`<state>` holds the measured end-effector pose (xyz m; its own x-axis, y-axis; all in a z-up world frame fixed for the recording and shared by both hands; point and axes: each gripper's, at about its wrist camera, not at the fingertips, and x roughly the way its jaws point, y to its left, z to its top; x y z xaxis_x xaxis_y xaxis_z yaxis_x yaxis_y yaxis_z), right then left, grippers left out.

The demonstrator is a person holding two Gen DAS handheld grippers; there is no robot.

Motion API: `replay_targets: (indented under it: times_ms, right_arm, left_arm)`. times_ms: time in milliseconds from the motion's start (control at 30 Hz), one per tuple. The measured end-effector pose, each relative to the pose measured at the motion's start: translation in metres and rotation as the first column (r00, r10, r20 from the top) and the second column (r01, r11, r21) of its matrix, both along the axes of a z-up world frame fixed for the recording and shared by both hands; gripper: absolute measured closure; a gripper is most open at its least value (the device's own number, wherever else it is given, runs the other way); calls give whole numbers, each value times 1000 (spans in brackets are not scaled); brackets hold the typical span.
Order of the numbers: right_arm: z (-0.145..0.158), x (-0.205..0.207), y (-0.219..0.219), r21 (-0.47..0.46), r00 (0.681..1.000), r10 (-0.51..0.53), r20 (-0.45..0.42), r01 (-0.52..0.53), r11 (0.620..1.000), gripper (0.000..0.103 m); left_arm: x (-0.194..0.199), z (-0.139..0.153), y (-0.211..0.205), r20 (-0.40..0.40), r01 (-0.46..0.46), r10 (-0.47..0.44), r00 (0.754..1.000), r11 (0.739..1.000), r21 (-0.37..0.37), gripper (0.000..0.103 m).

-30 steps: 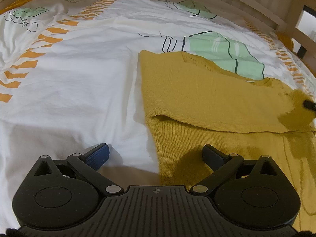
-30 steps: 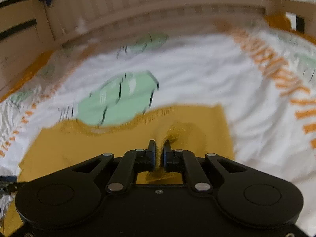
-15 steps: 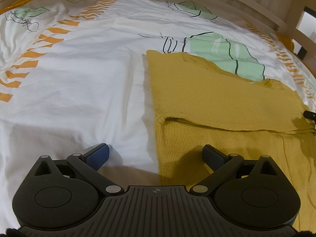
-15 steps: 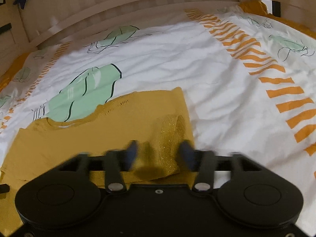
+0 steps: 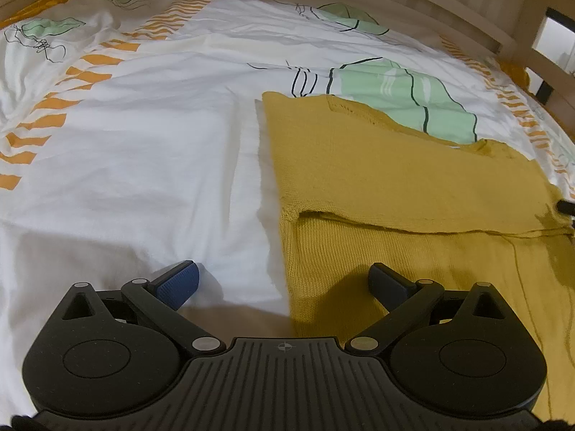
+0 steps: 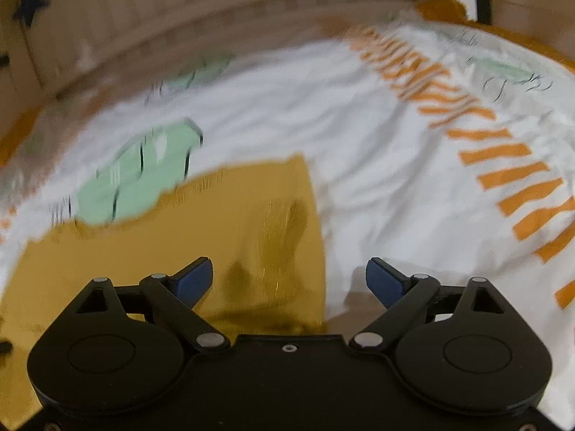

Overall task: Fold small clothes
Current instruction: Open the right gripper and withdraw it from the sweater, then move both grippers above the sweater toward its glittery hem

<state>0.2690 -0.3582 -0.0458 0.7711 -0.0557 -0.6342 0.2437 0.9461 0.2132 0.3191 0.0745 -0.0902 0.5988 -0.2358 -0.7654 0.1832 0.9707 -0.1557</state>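
Note:
A mustard-yellow knitted garment (image 5: 395, 179) lies flat on the bed, its far part folded over the near part with the fold's edge running across. My left gripper (image 5: 284, 280) is open and empty, straddling the garment's left edge near its front. In the blurred right wrist view the same garment (image 6: 233, 237) lies with its right edge between the fingers of my right gripper (image 6: 289, 276), which is open and empty just above it. A small raised wrinkle shows near that edge.
The bed sheet (image 5: 143, 143) is white with orange stripes and green leaf prints. A wooden slatted bed rail (image 5: 467, 7) runs along the far side and right. It also shows in the right wrist view (image 6: 215, 10).
My right gripper has opened and let go of the garment's edge, which now lies flat. The garment's folded part has settled. My left gripper has stayed open, barely shifting.

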Motion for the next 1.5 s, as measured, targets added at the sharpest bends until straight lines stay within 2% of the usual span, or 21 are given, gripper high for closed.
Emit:
replay_targets:
  times_ms: [67, 167, 300, 400, 633, 733, 800, 900, 967, 1200, 1300, 1400, 1467, 1500]
  right_arm:
    - [4, -1, -7, 7, 1000, -27, 13, 27, 1000, 10]
    - [-1, 1, -19, 3, 997, -70, -28, 70, 998, 10]
    - [-7, 0, -26, -84, 988, -132, -80, 125, 989, 10]
    - [-2, -2, -31, -117, 985, -158, -66, 150, 982, 10]
    - [5, -3, -23, -84, 995, -99, -12, 98, 992, 10]
    - [-3, 4, -16, -86, 997, -57, -52, 52, 995, 9]
    - [-14, 7, -10, -94, 994, -44, -96, 35, 995, 4]
    - [-17, 6, 0, -146, 995, -25, -99, 11, 989, 2]
    - [-16, 8, -3, -131, 995, -27, -100, 14, 991, 2]
    - [-3, -4, -22, -151, 986, -162, -37, 155, 976, 2]
    - [2, -7, -26, -134, 985, -171, -1, 169, 976, 2]
    - [7, -8, -21, -117, 989, -138, 46, 142, 983, 3]
    - [11, -11, -14, -88, 992, -79, 99, 88, 992, 14]
    - [13, -10, -9, -67, 993, -37, 114, 44, 997, 28]
  left_arm:
    - [0, 0, 0, 1, 1, -1, 1000, 1000, 2, 1]
    - [0, -1, -1, 6, 3, -3, 1000, 1000, 6, 1]
    - [0, -1, -1, 6, 2, -2, 1000, 1000, 6, 1]
    - [0, -1, -2, 9, 2, -2, 1000, 1000, 10, 1]
    - [0, -1, -2, 11, 4, -4, 1000, 1000, 12, 1]
    - [0, -1, -2, 11, 4, -4, 1000, 1000, 11, 1]
    - [0, -1, -2, 11, 3, -4, 1000, 1000, 11, 1]
    - [0, -1, -2, 11, 3, -3, 1000, 1000, 12, 1]
    - [0, -1, -2, 12, 3, -4, 1000, 1000, 13, 1]
    - [0, -1, -1, 13, 6, -6, 1000, 1000, 12, 1]
    - [0, -1, -2, 14, 6, -6, 1000, 1000, 13, 1]
    - [0, -2, -2, 15, 5, -5, 1000, 1000, 14, 1]
    - [-1, -2, -2, 15, 6, -6, 1000, 1000, 14, 1]
    - [-1, -2, -2, 15, 5, -6, 1000, 1000, 14, 1]
